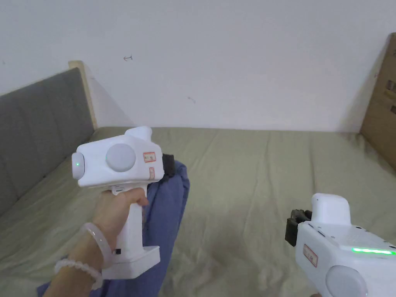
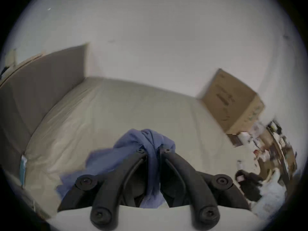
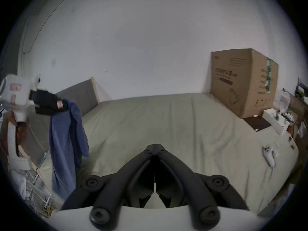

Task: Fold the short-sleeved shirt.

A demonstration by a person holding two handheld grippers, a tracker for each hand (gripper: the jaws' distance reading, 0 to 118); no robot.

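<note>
Olive bed (image 1: pixel 251 174) lies bare mid-frame; left gripper (image 2: pixel 152 151), jaws clamped on the blue shirt (image 3: pixel 66 134), hoists it to hang free, while right gripper (image 3: pixel 155 147) waits, jaws together.

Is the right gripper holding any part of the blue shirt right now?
No, the right gripper has its jaws shut on nothing over the bed, while the blue shirt hangs from the left gripper.

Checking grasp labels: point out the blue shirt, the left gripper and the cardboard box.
blue shirt (image 3: pixel 66 134): right gripper view, hanging body of the cloth.
left gripper (image 2: pixel 152 151): left gripper view, midway between its fingertips, closed on bunched cloth.
cardboard box (image 3: pixel 236 83): right gripper view, printed front face.
</note>
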